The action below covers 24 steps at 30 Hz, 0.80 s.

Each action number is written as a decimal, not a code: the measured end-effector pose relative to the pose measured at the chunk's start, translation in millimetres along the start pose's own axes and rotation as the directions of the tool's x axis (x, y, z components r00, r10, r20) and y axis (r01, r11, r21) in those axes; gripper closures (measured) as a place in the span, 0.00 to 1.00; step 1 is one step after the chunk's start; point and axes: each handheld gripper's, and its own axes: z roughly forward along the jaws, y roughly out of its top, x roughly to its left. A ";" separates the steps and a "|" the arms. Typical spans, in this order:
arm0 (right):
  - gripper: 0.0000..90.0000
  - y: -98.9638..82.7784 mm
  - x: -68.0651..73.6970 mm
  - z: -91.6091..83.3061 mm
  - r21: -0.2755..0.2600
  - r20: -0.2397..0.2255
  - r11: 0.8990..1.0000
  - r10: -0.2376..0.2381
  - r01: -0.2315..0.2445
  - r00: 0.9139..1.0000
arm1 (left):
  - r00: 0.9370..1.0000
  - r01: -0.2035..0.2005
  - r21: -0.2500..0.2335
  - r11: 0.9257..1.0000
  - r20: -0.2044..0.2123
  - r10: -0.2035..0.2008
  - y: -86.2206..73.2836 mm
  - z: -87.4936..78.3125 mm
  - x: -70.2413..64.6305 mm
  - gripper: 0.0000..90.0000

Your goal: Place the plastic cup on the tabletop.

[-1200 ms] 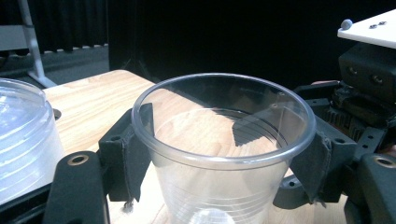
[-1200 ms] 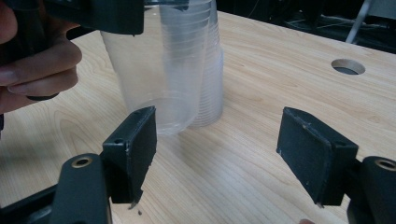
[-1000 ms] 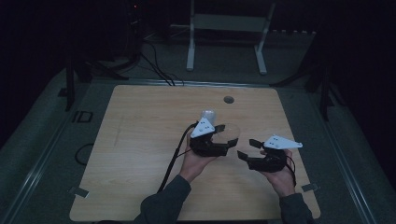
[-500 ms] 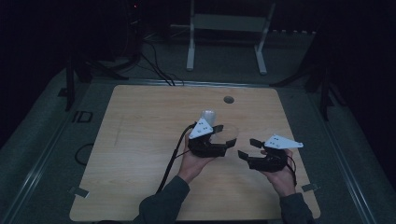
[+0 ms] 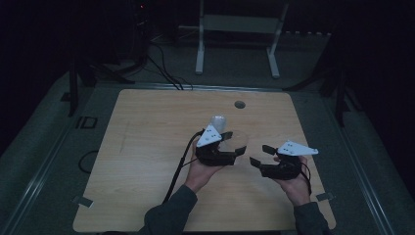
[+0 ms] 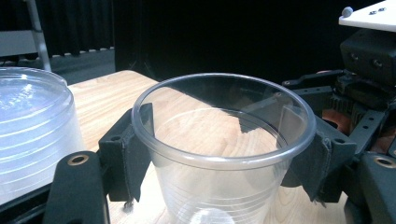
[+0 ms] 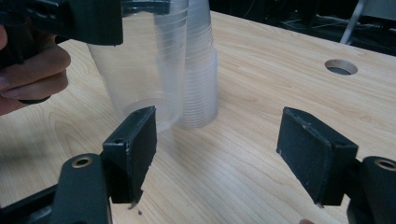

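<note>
Nearest the person, at the desk's near edge, two forearms in dark sleeves come up from below. The right gripper (image 5: 258, 155) hangs just above the pale wooden desk (image 5: 147, 147) with its jaws spread wide and nothing between them; in the right gripper view its two black pads (image 7: 135, 144) stand well apart over bare wood.

Just to its left, the left gripper (image 5: 238, 142) is clenched on a single clear plastic cup (image 6: 219, 154). In the left gripper view the pads press on opposite sides of the cup's wall just under its rolled rim, and the cup stands upright with its mouth up. In the right gripper view the cup's base (image 7: 144, 107) seems to hang slightly clear of the desk, though the clear plastic makes that hard to judge.

Right behind the held cup, just beside it, stands a stack of clear plastic cups (image 7: 201, 70), nested mouth-down on the desk; from above it shows as a pale round top (image 5: 218, 121) near the middle of the desk.

Farther back, a round cable hole (image 5: 240, 104) sits near the far edge. Beyond the desk, a white metal frame (image 5: 235, 39) stands on the grey floor in the dark.
</note>
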 end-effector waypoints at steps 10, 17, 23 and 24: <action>0.31 0.6 -0.6 -0.7 -0.005 0.003 1.000 0.003 -0.003 1.000 | 1.000 -0.015 -0.006 1.000 -0.003 0.015 -1.0 -3.2 -0.3 0.31; 0.31 -1.2 -1.0 -0.1 -0.004 0.003 1.000 0.006 -0.006 1.000 | 1.000 -0.022 -0.005 1.000 -0.010 0.022 -3.6 -4.4 0.1 0.31; 0.31 -2.1 -1.6 -0.8 -0.006 0.005 1.000 0.010 -0.010 1.000 | 0.999 -0.031 -0.004 1.000 -0.017 0.031 -5.2 -6.2 0.7 0.31; 0.31 -2.1 -1.7 -0.9 -0.006 0.005 1.000 0.010 -0.010 1.000 | 0.999 -0.031 -0.004 0.999 -0.017 0.031 -5.5 -6.5 0.9 0.31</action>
